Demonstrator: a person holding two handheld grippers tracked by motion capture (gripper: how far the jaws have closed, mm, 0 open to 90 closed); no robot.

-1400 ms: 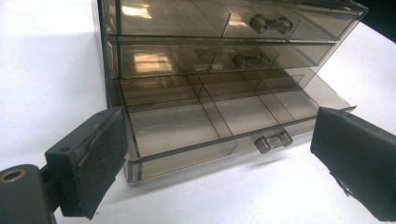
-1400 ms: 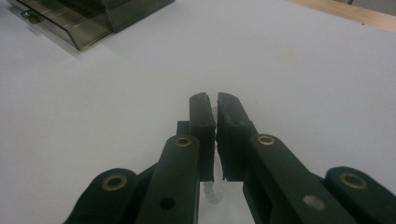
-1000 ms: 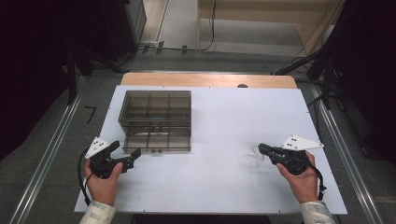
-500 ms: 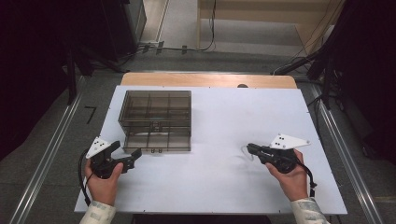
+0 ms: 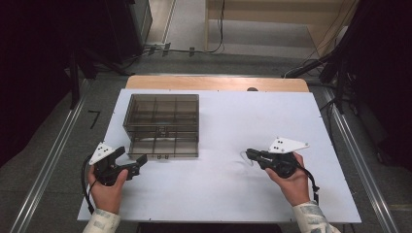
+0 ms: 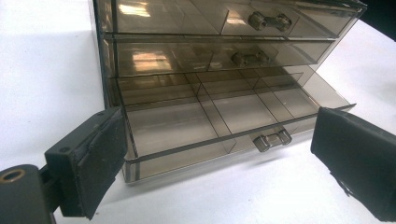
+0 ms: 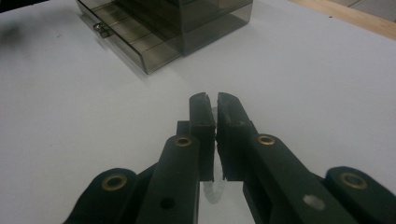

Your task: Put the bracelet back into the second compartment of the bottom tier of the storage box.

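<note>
A smoky clear drawer cabinet (image 5: 163,124) stands on the white table (image 5: 252,116), left of centre. Its bottom drawer (image 6: 224,126) is pulled out a little, showing bare compartments and a small handle (image 6: 271,139). The two drawers above are closed. My left gripper (image 5: 138,162) sits open just in front of that drawer (image 6: 224,144), its pads either side of the drawer front and apart from it. My right gripper (image 5: 248,154) is shut on a small translucent white curved piece (image 5: 242,158), which shows between and below the jaws (image 7: 212,189). It is low over the table right of the cabinet (image 7: 168,23).
A wooden strip (image 5: 214,83) runs along the table's far edge, with a small dark round thing (image 5: 251,89) on it. Metal rails (image 5: 43,165) flank the table on both sides, and cables lie on the floor beyond.
My right gripper has moved left, toward the table's middle, still shut on the clear piece. The left gripper and the cabinet have stayed put.
</note>
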